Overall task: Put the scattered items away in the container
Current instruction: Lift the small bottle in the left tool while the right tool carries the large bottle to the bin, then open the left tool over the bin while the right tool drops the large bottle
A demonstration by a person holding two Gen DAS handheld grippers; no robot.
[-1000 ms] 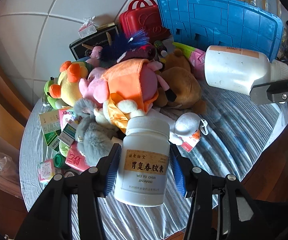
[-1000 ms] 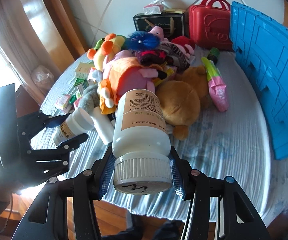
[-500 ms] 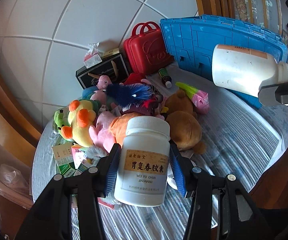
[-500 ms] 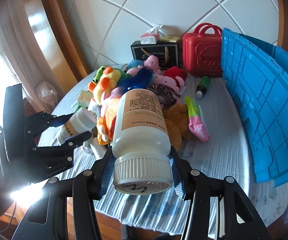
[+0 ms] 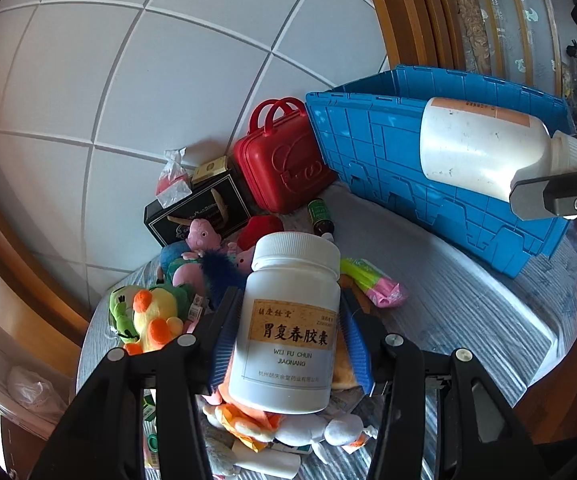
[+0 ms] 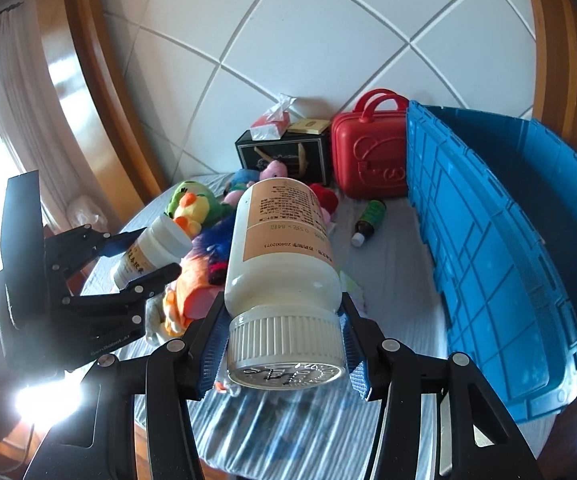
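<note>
My left gripper (image 5: 286, 340) is shut on a small white pill bottle (image 5: 288, 320) with a tan label, held upright above the toy pile. It also shows in the right wrist view (image 6: 150, 254). My right gripper (image 6: 284, 344) is shut on a larger white bottle (image 6: 284, 248) with an orange label, gripped near its ribbed cap and lying along the fingers. That bottle shows in the left wrist view (image 5: 484, 152), in front of the blue crate (image 5: 388, 152). The blue crate (image 6: 508, 248) stands at the right of the table, open at the top.
A heap of plush toys (image 5: 148, 312) lies on the striped tablecloth (image 5: 468, 300). A red toy case (image 6: 372, 160), a black gift box (image 6: 284, 156), a small green bottle (image 6: 370, 216) and a pink-green packet (image 5: 372, 284) lie near the tiled wall.
Both grippers have risen and drawn back with their bottles. The toy pile now sits lower and farther off, and more of the wall and crate top shows.
</note>
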